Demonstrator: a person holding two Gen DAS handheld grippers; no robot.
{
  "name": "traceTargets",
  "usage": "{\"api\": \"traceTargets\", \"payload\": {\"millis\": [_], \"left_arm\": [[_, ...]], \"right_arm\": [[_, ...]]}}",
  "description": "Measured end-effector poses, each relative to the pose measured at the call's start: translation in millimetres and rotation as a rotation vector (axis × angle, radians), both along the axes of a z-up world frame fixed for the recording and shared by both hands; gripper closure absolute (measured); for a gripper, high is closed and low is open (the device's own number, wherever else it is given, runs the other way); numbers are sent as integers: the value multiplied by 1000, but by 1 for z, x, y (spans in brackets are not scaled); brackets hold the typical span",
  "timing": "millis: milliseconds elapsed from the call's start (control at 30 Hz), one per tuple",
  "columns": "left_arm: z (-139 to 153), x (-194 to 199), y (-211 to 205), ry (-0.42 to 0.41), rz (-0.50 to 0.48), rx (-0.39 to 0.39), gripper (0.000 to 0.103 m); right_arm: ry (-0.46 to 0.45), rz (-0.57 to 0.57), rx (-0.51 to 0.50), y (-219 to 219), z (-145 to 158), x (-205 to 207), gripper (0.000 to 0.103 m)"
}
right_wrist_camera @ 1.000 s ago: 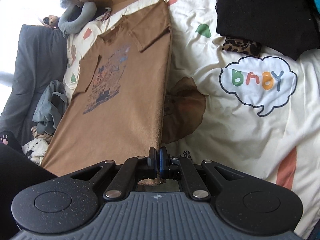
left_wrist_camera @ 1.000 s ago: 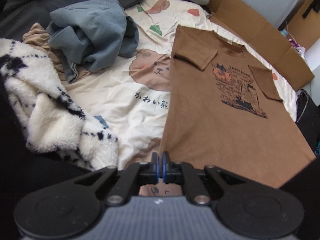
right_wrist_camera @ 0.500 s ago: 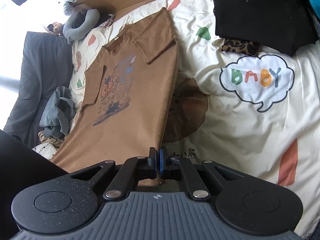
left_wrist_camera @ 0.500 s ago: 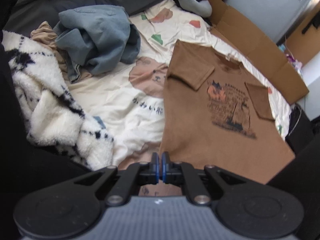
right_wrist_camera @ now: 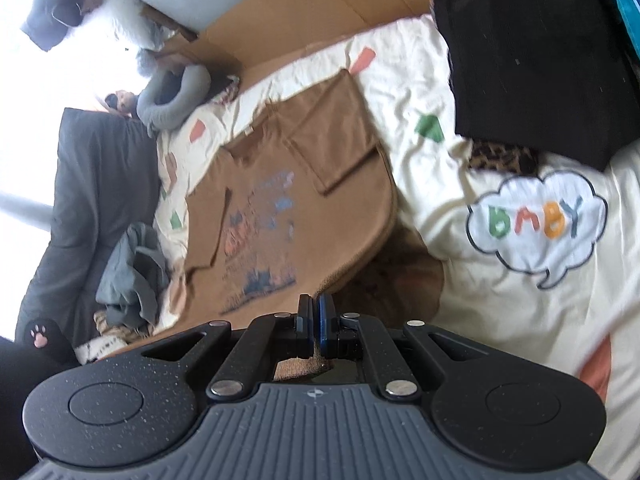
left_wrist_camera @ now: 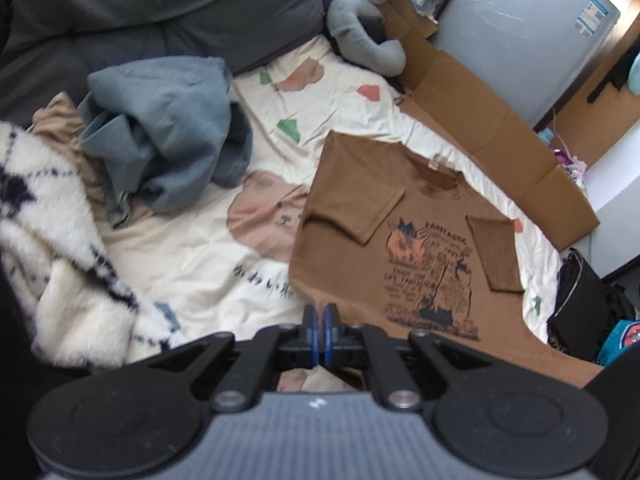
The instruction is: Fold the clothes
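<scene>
The brown T-shirt [left_wrist_camera: 432, 264] lies face up on the cream printed bedsheet [left_wrist_camera: 192, 256], both short sleeves folded in over its chest print, collar toward 12 o'clock in the left wrist view. Its hem end is raised off the bed: the left claw [left_wrist_camera: 319, 330] is pressed together on the hem corner at one side, and the right claw [right_wrist_camera: 316, 320] pinches the opposite corner, soft brown fabric showing between its blue pads. In the right wrist view the lifted cloth bows in a smooth curve, with a shadow under its edge.

Open sheet lies beside the shirt at 9 o'clock in the left view, up to a crumpled grey-blue garment [left_wrist_camera: 168, 132] and a fluffy white fleece with dark diamond pattern [left_wrist_camera: 60, 248] at 8 o'clock. A flattened cardboard sheet [left_wrist_camera: 492, 136] borders the bed from 12 to 2 o'clock, close to the collar, with a grey curved pillow [left_wrist_camera: 368, 40] beside it.

In the right view, bare sheet with a "BABY" cloud print [right_wrist_camera: 536, 220] spreads toward 3 o'clock; a folded black garment [right_wrist_camera: 532, 56] sits at 1 o'clock, well apart from the shirt.
</scene>
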State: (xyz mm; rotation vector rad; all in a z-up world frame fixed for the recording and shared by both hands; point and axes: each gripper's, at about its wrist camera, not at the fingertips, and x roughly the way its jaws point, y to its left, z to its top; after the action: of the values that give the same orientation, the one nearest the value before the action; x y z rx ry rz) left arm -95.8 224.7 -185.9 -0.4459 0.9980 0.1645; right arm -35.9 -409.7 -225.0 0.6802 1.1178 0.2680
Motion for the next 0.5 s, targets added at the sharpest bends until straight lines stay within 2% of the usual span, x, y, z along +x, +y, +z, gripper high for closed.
{"api": "traceTargets", "payload": {"millis": [233, 500], "left_arm": [[13, 22, 4, -36, 4, -6, 100], [26, 43, 12, -41, 36, 4, 100]], "right_arm": [[-62, 9, -11, 2, 24, 32, 103], [-99, -1, 18, 4, 30, 64, 103]]}}
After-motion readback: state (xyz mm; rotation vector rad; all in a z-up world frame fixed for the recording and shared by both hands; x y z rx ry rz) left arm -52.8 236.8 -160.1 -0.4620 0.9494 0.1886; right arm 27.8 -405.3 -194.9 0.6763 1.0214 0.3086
